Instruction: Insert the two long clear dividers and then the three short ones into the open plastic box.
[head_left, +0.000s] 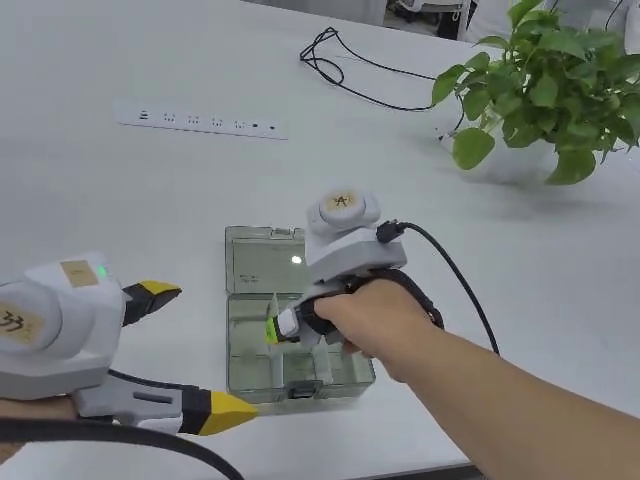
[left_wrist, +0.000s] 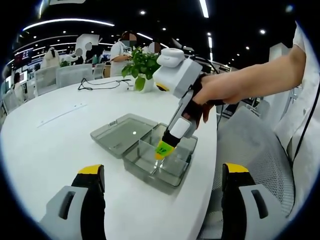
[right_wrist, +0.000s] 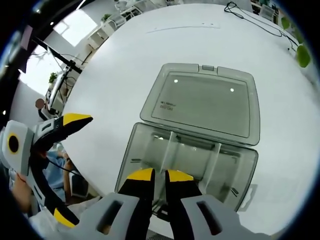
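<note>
Head view: box (head_left: 238, 350) on a white table (head_left: 120, 200), its lid (head_left: 262, 262) lying flat at 12 o'clock. The right gripper (head_left: 275, 330) dips into the box, its jaw gap not readable here. The left gripper (head_left: 195, 350) is at 8 o'clock, beside the box, jaws spread wide and empty. Left gripper view: box (left_wrist: 134, 159) ahead at 12 o'clock with the right gripper (left_wrist: 162, 149) inside, clearly the nearer one. Right gripper view: jaws nearly closed, apparently pinching a clear divider (right_wrist: 167, 150) whose long axis runs to 12 o'clock, toward the hinge. The grip and the number of seated dividers are hard to make out.
</note>
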